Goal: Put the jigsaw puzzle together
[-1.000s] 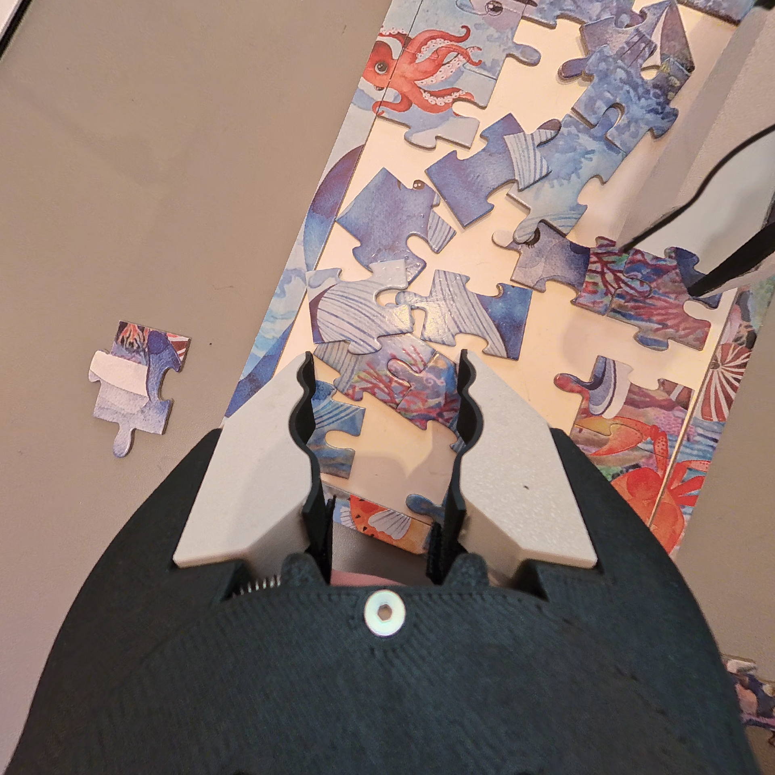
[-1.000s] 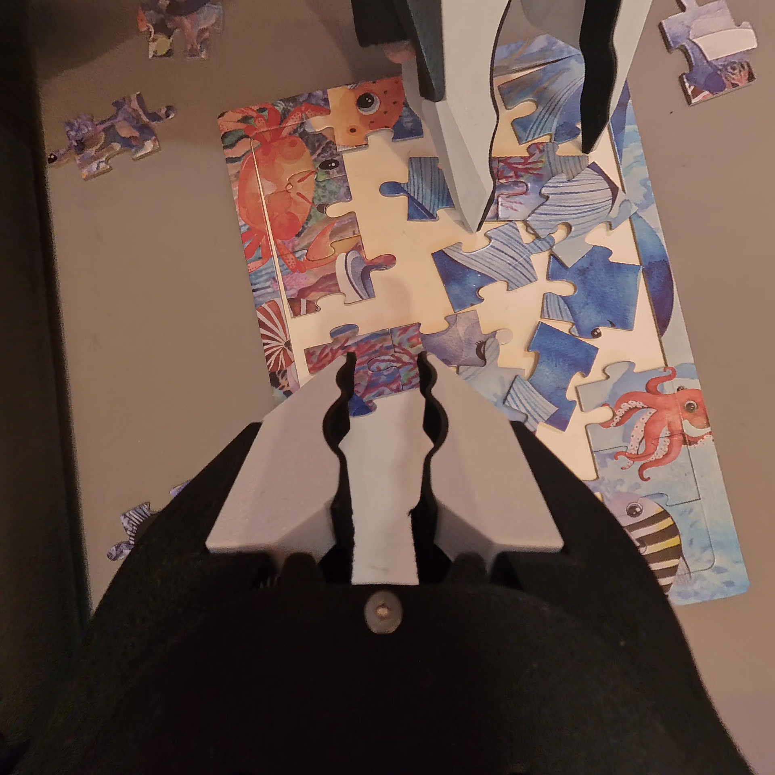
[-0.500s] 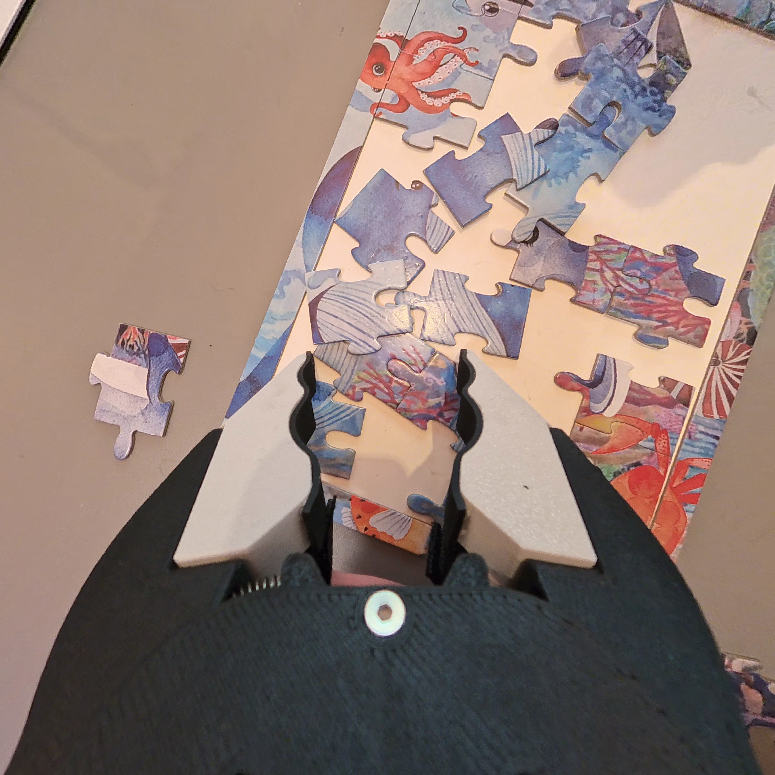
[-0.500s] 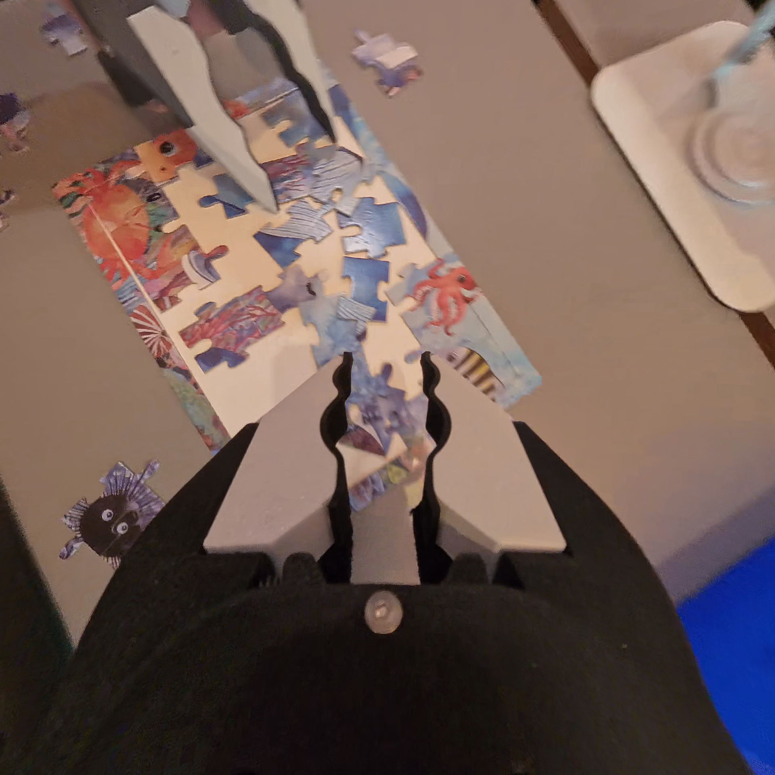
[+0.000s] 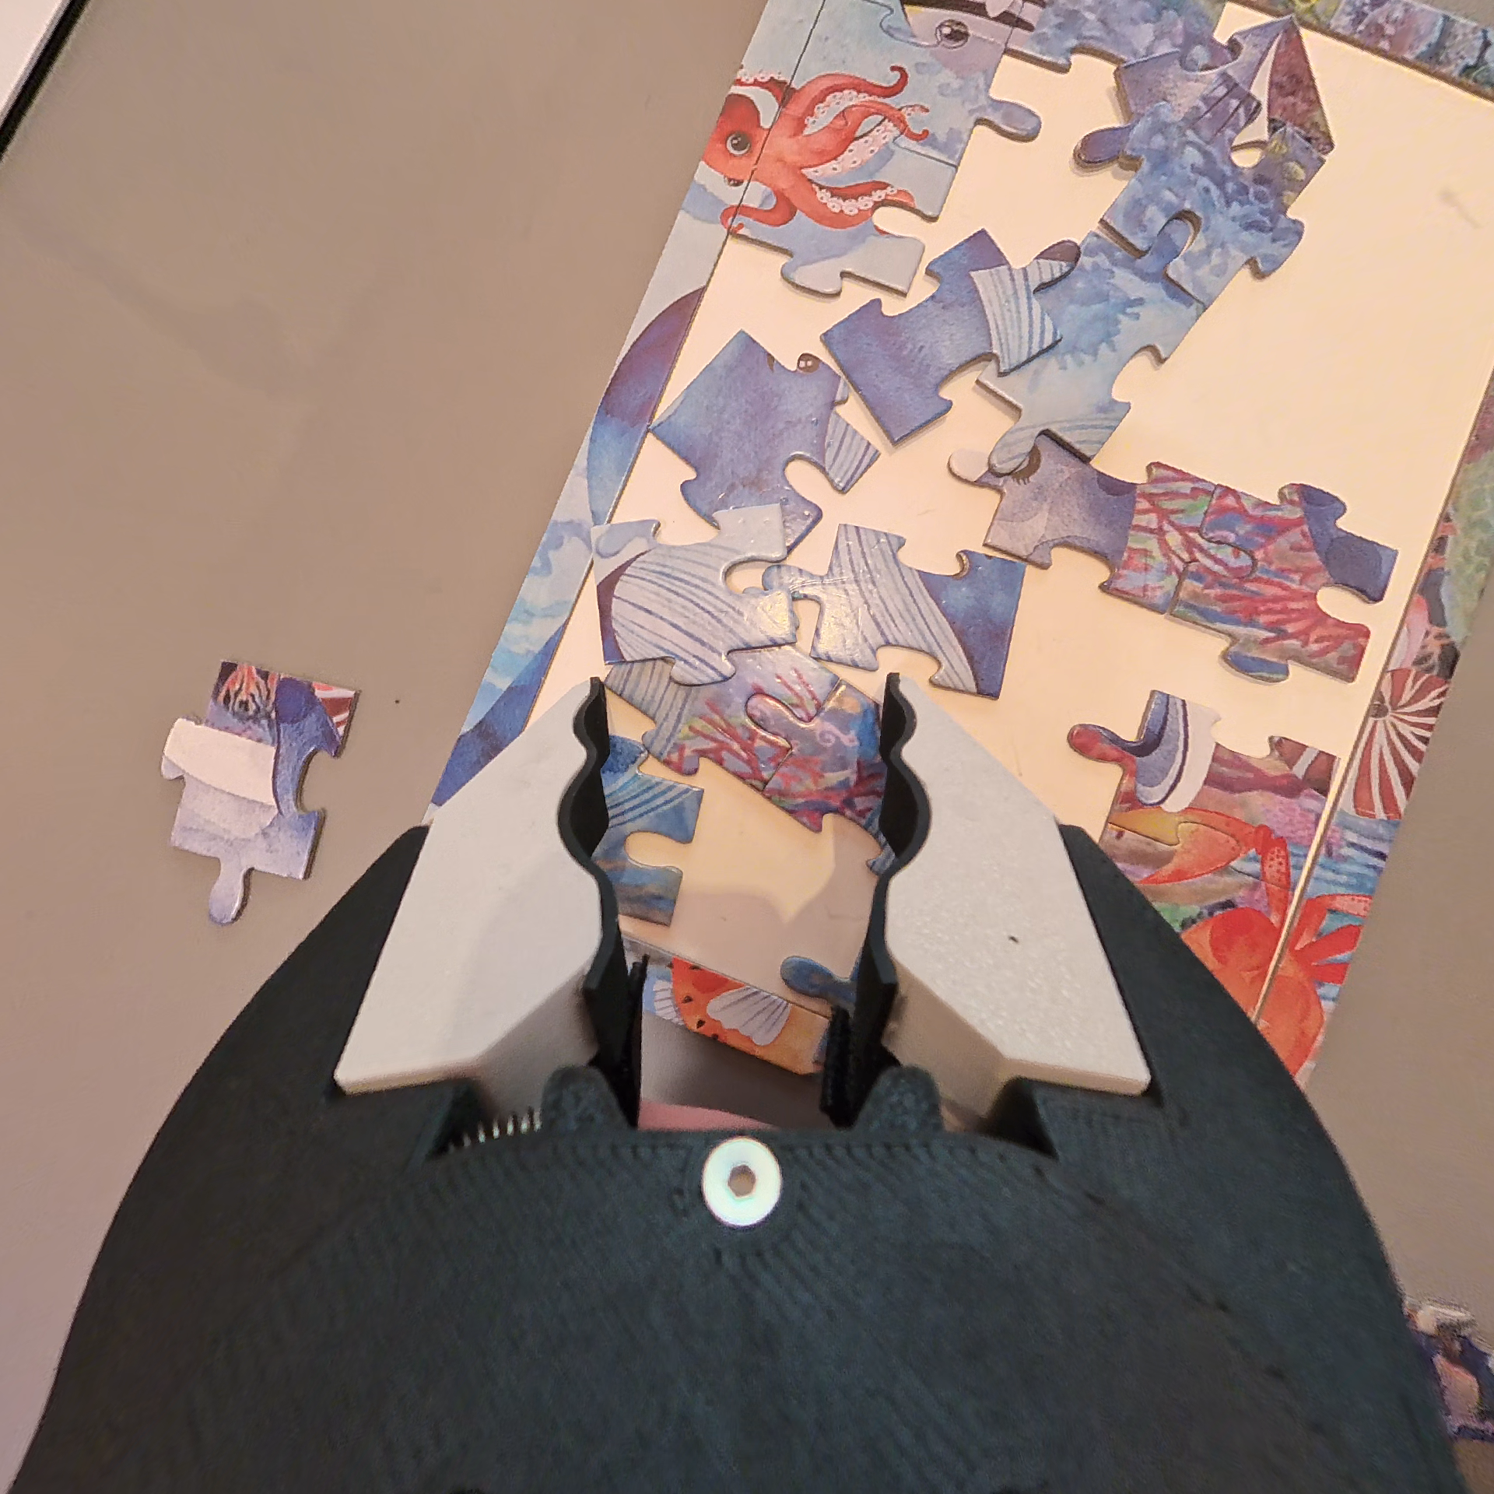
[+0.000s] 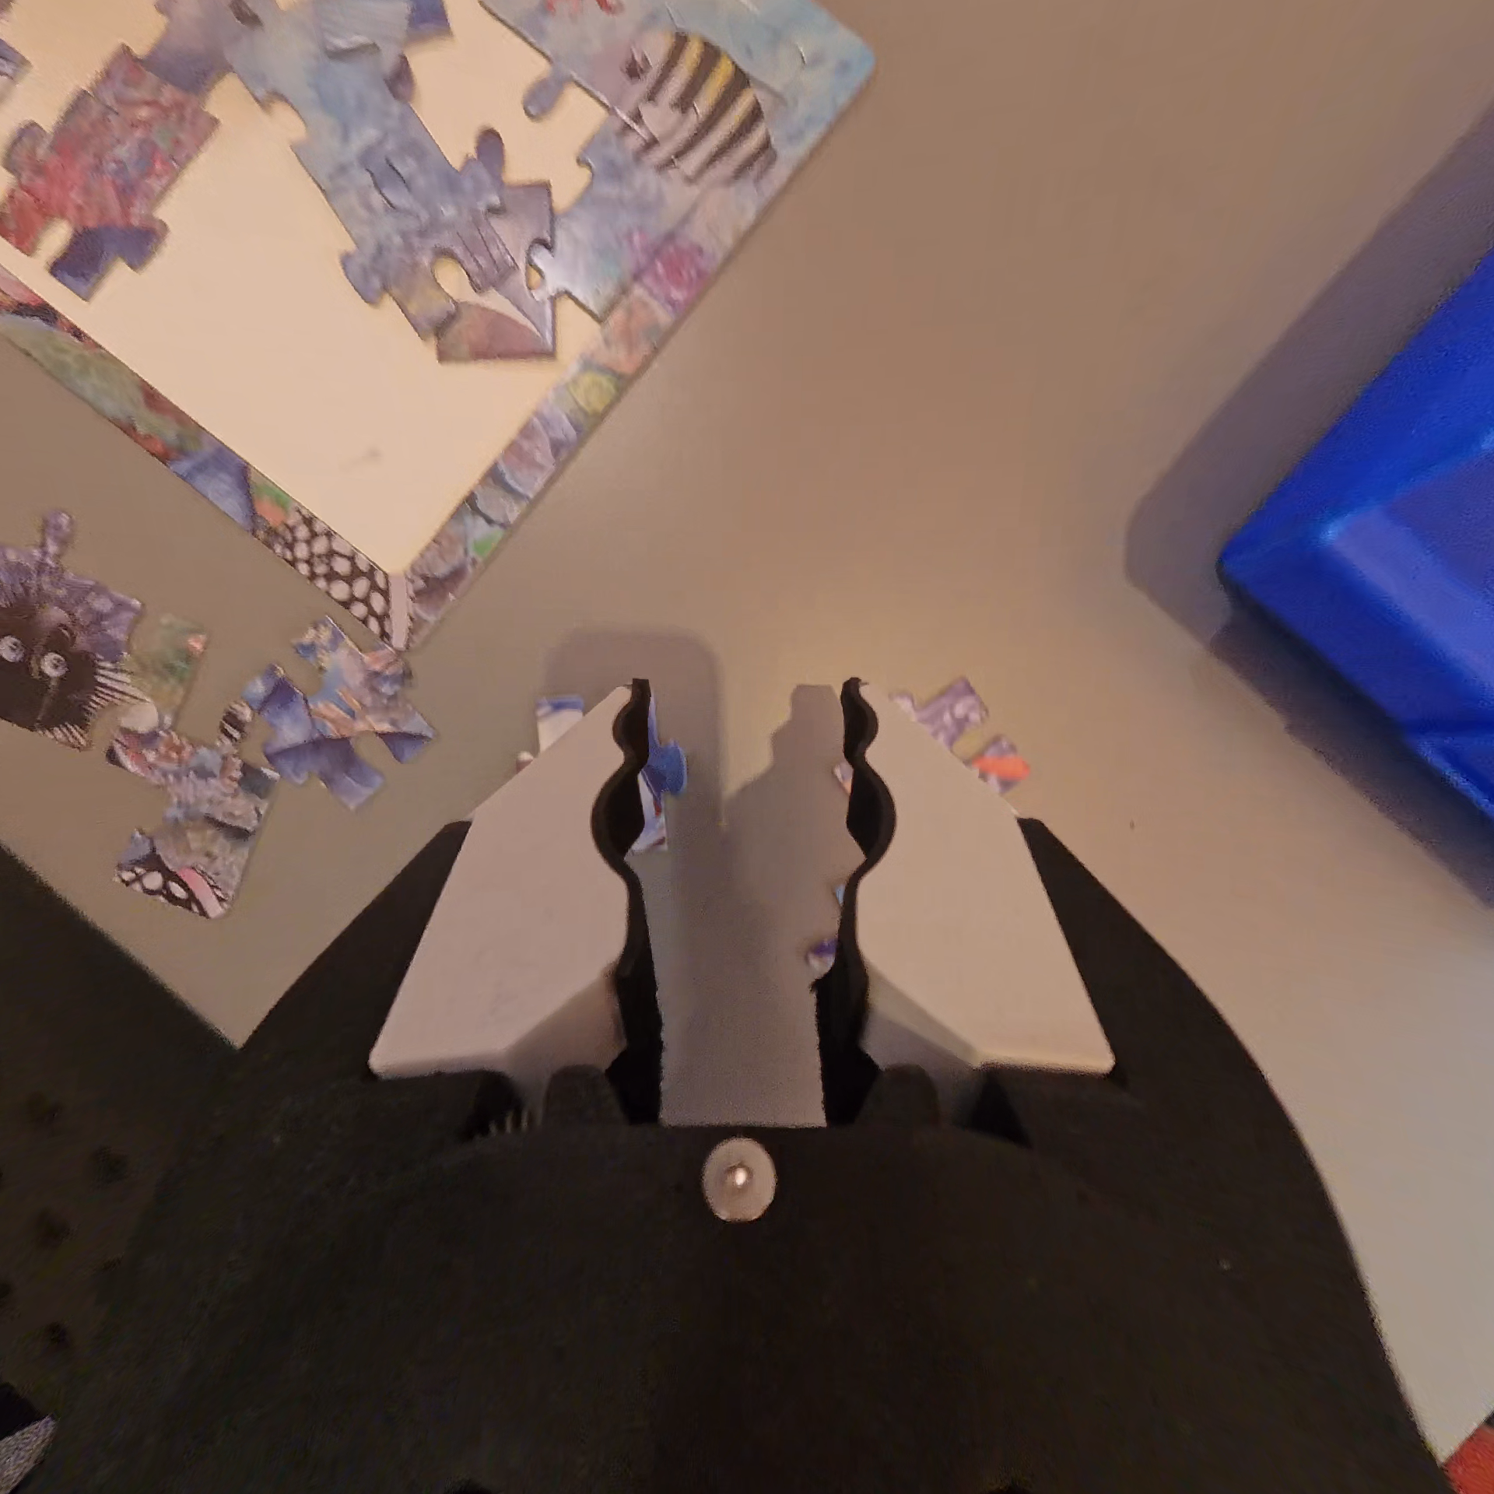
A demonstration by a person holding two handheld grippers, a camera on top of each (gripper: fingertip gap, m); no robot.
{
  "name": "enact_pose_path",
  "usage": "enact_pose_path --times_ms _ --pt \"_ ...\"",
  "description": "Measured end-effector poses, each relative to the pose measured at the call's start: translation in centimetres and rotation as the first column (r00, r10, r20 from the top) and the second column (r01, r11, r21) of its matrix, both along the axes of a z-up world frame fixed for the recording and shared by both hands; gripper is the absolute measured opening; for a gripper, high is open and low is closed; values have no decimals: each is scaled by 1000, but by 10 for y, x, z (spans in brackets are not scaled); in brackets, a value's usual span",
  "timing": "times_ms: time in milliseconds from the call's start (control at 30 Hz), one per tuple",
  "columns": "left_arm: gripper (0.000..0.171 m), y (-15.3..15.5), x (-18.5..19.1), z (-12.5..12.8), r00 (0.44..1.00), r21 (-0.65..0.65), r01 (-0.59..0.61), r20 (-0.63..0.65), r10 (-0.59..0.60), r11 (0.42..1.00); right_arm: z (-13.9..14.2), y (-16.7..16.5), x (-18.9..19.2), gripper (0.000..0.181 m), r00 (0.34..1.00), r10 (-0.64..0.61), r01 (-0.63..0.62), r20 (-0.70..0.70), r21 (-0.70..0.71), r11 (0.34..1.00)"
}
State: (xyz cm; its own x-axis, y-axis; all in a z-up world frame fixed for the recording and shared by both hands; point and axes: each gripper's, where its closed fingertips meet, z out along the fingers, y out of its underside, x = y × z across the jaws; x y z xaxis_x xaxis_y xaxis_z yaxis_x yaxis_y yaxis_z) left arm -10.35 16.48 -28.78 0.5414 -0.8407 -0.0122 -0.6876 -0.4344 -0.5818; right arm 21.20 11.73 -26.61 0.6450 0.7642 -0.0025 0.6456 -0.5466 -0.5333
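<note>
Right wrist view: my right gripper point(image 6: 740, 703) hangs low over the grey tabletop point(image 6: 930, 420) with its jaws spread and nothing between them. Two loose puzzle pieces lie just under the fingertips, a blue-and-white piece point(image 6: 659, 768) showing past the inner edge of the left finger and a pale piece with an orange patch point(image 6: 970, 732) peeking out beyond the right finger. I judge the step in hand to be picking one of these up. To do it well I would centre on one piece only, come down square, and close on its edge rather than pinch flat, since thin card will slide. Further out lie a cluster of dark patterned pieces point(image 6: 242, 744) on the left, a blue box point(image 6: 1374, 614) at the right edge, and then the puzzle tray point(image 6: 517, 477) with its near corner toward me.

In the left wrist view, my left gripper point(image 5: 742, 687) is also spread and empty, poised over the near end of the tray beside a coral-patterned pair point(image 5: 776, 736). Beyond it, whale pieces point(image 5: 695, 598) sit loosely and askew, and the red octopus point(image 5: 808, 154) is seated along the far-left edge. One stray piece point(image 5: 251, 776) rests on the table left of the tray. Much bare tray remains.
</note>
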Motion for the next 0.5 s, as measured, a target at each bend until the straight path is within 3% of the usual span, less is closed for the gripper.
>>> enact_pose_path --times_ms 167,333,500 --pt "66 1 3 0 1000 2 2 3 -2 1000 -6 -12 29 53 998 -67 67 -18 -11 998" --pt "66 1 2 0 1000 2 3 6 -3 1000 -10 -33 13 52 998 16 -21 -66 -68 997" --pt "66 2 1 -1 1000 2 3 8 -3 1000 -24 -39 -5 51 998 59 -60 -11 -85 995"
